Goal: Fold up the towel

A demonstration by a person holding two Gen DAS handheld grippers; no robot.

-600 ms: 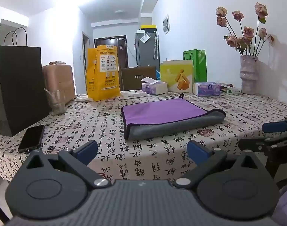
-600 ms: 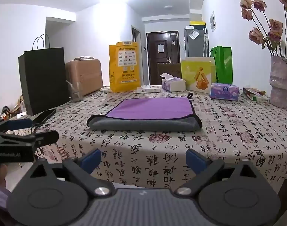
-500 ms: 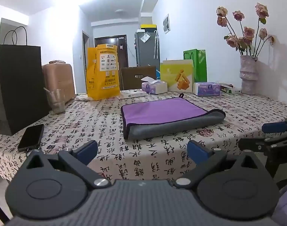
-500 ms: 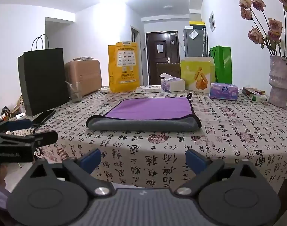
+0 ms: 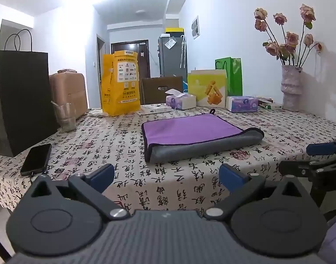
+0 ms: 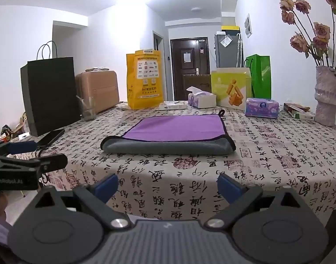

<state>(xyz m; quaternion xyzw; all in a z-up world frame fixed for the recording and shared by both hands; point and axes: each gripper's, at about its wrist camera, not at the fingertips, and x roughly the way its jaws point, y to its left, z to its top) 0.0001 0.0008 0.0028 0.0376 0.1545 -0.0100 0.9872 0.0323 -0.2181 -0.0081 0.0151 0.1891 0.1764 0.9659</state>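
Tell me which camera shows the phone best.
The left wrist view: the phone lies fully visible on the tablecloth beside the black bag. The right wrist view shows only part of it, at a shallow angle.

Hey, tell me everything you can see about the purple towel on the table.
The towel lies flat on the patterned tablecloth, near the table's middle. It is folded over once: the top face is purple with a dark trimmed edge, and the thick grey underside shows along the rounded fold nearest the cameras. It looks soft and plush. A small dark hanging loop sticks out at a far corner. Nothing rests on it, and neither gripper touches it.
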